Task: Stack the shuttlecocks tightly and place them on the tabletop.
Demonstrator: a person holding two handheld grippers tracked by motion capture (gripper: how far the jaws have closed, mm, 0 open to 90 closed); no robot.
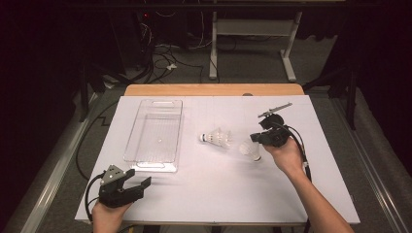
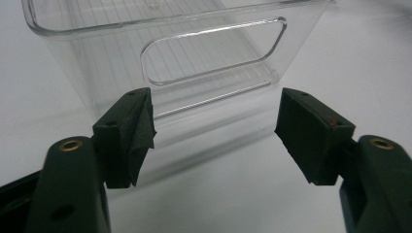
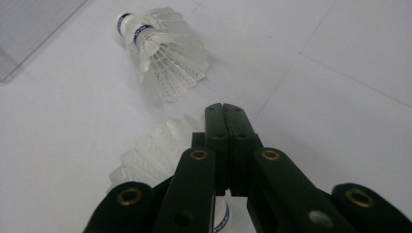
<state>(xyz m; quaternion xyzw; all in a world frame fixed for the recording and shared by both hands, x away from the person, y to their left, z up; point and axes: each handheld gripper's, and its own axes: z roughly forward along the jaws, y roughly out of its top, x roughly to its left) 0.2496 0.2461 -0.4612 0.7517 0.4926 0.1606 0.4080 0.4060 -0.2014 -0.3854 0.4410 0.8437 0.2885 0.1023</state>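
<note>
Shuttlecocks (image 3: 163, 48) bear unreadable blue band lettering; right gripper (image 3: 224, 114) jaws closed empty, left gripper (image 2: 214, 131) jaws wide apart, empty.

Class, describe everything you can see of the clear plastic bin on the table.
The clear plastic bin is a long, transparent rectangular container with rounded corners, ribbed walls and a cut-out handle slot in its end. It stands upright and open-topped on the white table, left of the two shuttlecocks. It looks empty. Nothing touches it; the left gripper, jaws open, points at its near end.
</note>
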